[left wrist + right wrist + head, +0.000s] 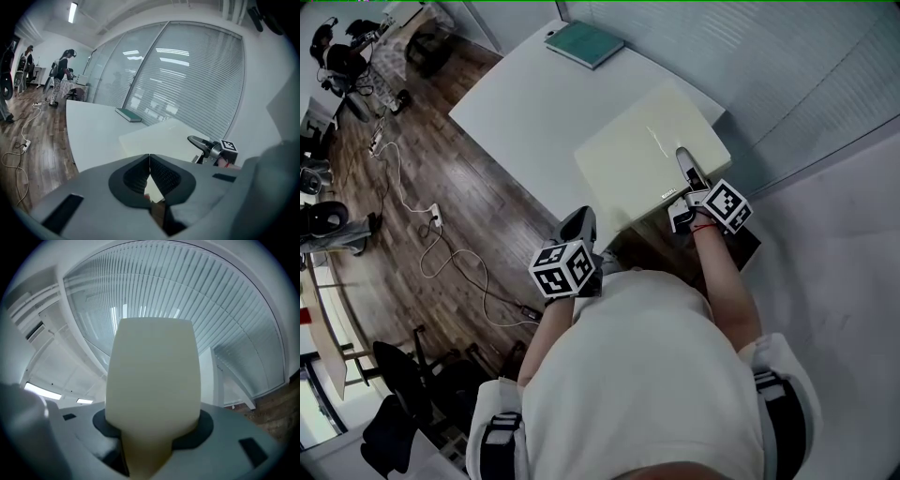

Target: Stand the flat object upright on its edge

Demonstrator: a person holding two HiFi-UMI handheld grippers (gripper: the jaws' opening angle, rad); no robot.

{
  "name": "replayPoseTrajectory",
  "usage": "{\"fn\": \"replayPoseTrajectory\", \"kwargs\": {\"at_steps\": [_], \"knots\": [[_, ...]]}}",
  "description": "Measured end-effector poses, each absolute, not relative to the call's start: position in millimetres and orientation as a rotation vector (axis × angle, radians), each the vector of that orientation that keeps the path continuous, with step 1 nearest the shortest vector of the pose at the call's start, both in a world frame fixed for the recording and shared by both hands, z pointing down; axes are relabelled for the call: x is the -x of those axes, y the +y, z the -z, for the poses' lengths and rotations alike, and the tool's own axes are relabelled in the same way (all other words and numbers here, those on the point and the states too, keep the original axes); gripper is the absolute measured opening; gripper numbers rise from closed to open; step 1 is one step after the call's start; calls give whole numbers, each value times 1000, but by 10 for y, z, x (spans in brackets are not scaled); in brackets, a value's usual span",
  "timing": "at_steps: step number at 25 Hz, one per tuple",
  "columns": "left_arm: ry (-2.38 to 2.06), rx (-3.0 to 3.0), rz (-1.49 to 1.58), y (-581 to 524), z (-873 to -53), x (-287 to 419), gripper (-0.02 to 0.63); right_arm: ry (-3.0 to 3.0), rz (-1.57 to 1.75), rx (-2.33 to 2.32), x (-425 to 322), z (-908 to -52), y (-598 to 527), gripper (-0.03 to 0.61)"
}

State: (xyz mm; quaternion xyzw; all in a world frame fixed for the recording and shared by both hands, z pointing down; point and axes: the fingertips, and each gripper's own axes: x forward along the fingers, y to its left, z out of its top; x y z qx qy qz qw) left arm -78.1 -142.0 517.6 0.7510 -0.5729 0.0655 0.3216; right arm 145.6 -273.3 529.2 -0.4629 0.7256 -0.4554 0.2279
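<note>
Head view: the cream board (pixel 642 155) sits at the near end of the white table (pixel 516 103). The right gripper (pixel 683 157) is clamped on its near edge, and a green book (pixel 583 42) lies far off.

Left gripper view: the left gripper (pixel 149 157) has its jaws pressed together, empty, just short of the board.

Right gripper view: the board fills the jaws, pinched firmly. It looks stiff, light and smooth, so a deep hold on the edge should stop it swinging.

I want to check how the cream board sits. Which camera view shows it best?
Head view: the whole cream board shows, with the right gripper clamped on its edge. The left gripper view shows its face at a shallow angle; the right gripper view shows only a close-up strip between the jaws.
</note>
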Motion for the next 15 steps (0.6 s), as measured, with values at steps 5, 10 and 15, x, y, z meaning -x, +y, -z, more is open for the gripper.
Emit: {"fn": "replayPoseTrajectory", "kwargs": {"at_steps": [5, 10, 15], "knots": [[-1505, -1975, -164, -1605, -5126, 869, 21, 2125, 1130, 1349, -1290, -4973, -2961, 265], [-1509, -1978, -155, -1707, -5072, 919, 21, 2294, 939, 1406, -1098, -4632, -3113, 265], [-1512, -1971, -145, -1758, -5077, 982, 21, 2390, 811, 1444, -900, -4448, -3195, 264]]}}
